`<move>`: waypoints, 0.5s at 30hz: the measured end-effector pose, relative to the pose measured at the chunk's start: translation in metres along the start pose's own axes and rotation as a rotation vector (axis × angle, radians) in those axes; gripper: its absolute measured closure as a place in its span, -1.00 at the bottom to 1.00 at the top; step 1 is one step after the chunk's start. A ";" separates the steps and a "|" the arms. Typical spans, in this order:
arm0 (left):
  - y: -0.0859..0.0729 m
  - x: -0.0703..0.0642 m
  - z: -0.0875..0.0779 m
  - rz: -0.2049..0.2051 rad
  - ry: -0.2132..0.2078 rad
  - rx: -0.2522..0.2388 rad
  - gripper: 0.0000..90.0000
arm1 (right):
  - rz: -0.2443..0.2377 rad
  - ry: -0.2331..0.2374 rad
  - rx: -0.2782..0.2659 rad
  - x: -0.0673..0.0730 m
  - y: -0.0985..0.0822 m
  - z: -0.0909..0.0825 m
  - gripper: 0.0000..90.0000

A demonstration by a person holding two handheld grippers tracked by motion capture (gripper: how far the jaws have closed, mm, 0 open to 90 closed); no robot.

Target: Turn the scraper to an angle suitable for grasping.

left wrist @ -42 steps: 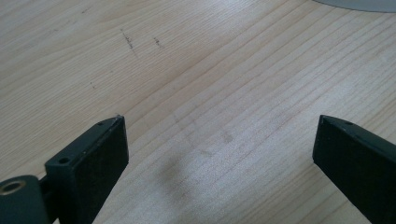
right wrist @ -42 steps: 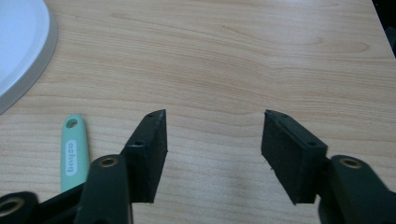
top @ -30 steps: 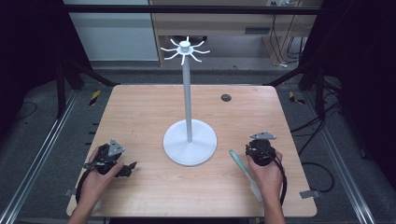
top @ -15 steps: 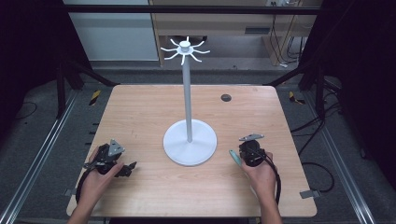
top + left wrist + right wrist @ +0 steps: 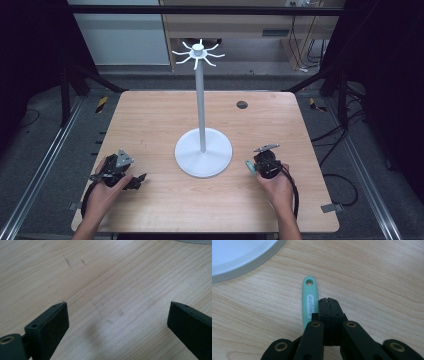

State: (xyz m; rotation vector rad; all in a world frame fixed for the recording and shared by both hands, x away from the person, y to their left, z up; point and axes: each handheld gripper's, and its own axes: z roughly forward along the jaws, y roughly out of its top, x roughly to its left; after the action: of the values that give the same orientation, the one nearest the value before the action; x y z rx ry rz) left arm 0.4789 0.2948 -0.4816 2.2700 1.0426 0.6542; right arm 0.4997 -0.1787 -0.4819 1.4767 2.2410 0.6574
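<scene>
The mint-green handle (image 5: 309, 303) in the right gripper view bears one marking: a pale oval label with short raised lettering running along its length. The letters look like "oznu" or similar, but they are too small and turned to read for certain. Nothing else carries readable text.

Right gripper (image 5: 256, 167) is sliding in along the table toward the stand base (image 5: 203, 152), compared with a second ago. Its jaws have just been closing and are now meeting, nothing between them. The mint handle (image 5: 309, 300) is lying just left of the jaws, apparently touching; its far part is going under the gripper.
</scene>
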 end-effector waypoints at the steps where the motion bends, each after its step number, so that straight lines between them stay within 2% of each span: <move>1: 0.000 0.000 0.000 0.000 0.000 0.000 -0.92 | 0.000 0.000 0.000 0.000 0.000 0.000 1.00; 2: 0.000 0.000 0.000 0.000 -0.001 0.000 -0.92 | 0.009 0.027 -0.005 0.001 0.000 0.000 1.00; 4: 0.000 0.000 0.000 0.001 0.000 -0.001 -0.92 | 0.000 0.037 -0.005 0.002 0.000 0.000 1.00; 5: 0.000 0.000 0.001 0.001 0.000 -0.001 -0.92 | -0.015 0.077 -0.006 0.006 0.000 0.000 1.00; 8: 0.000 -0.001 0.000 0.002 -0.001 -0.001 -0.92 | -0.043 0.090 -0.005 0.011 -0.001 -0.001 1.00; 9: 0.000 -0.001 0.000 0.002 -0.001 0.000 -0.92 | -0.058 0.124 0.001 0.016 -0.001 -0.002 1.00; 15: 0.000 -0.001 0.000 0.001 0.001 -0.001 -0.92 | -0.081 0.141 -0.014 0.019 0.001 -0.008 1.00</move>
State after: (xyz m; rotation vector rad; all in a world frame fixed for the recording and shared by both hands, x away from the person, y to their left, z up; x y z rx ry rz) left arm 0.4784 0.2944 -0.4819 2.2702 1.0410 0.6559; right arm 0.4890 -0.1623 -0.4761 1.3639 2.3817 0.7721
